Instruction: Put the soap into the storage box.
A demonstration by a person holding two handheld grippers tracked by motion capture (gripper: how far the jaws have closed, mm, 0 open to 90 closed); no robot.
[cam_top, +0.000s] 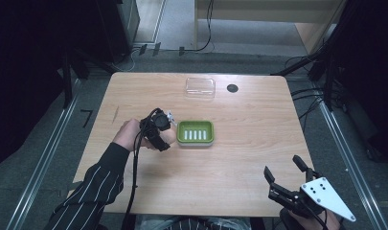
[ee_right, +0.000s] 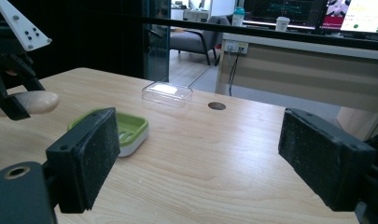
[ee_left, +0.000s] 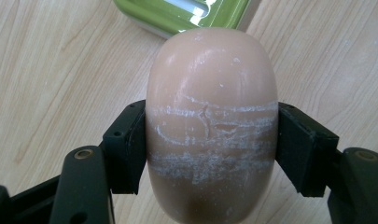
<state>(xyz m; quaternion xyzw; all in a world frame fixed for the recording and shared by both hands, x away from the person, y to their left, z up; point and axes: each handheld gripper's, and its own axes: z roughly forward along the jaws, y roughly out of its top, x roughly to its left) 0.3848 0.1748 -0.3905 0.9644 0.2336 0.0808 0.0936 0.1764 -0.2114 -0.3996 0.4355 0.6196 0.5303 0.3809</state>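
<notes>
Pinkish-beige soap bar (ee_left: 210, 126) sits clamped across its middle in the left gripper (cam_top: 159, 128), both pads pressed flat on its sides, w/ white scuff rings where the pads bite. It's held just left of the green soap dish (cam_top: 195, 132), above the wooden table (cam_top: 239, 163), not yet over the dish; in the left gripper view the dish edge shows just past the bar's far end.

Risks, as I judge them: bar is rounded & smooth, so it could squirt out fwd or twist betw. the pads if the squeeze shifts off-centre, esp. during the move over. Letting go too early → it lands on the rim, tips the light dish or skids across the table. Dish isn't braced by anything, so a nudge from the jaws could shove it right.

Left hand (cam_top: 127, 135) comes in from lower left, striped sleeve angled up toward the dish, wrist turned so the jaws point right & slightly down.

Clear lid (cam_top: 200, 87) lies farther back, well apart from the dish.

Right gripper (cam_top: 287, 184) rests near the table's front right corner, jaws spread wide w/ nothing betw. them, pointing toward the dish, well away from it.
</notes>
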